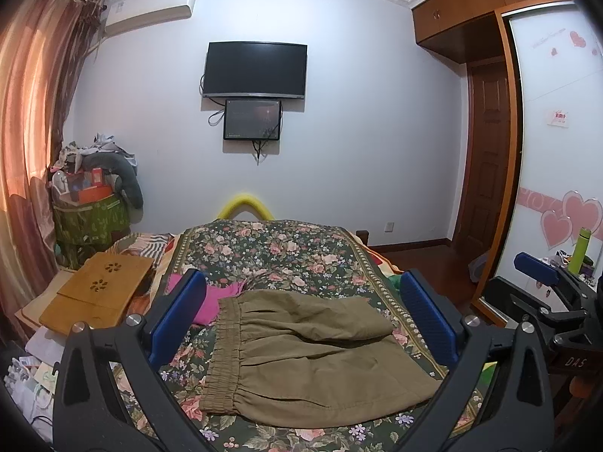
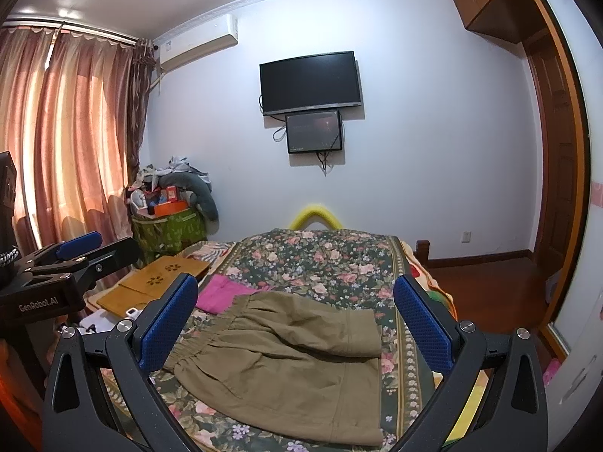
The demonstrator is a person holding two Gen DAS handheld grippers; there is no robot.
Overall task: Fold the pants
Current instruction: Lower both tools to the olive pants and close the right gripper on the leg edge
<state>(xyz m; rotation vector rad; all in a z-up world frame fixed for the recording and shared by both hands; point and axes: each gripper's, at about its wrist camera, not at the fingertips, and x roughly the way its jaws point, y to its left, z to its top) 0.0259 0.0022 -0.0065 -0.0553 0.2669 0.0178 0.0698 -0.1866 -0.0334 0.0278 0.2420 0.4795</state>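
Olive-brown pants lie folded on the floral bedspread, elastic waistband to the left, one leg doubled over on top. They also show in the right wrist view. My left gripper is open and empty, hovering above the pants with its blue pads on either side. My right gripper is open and empty too, above the same pants. Each gripper shows at the edge of the other's view: the right gripper and the left gripper.
A pink cloth lies by the waistband. A wooden lap tray sits at the bed's left. A green basket of clutter stands by the curtain. TV on the far wall; wardrobe at right.
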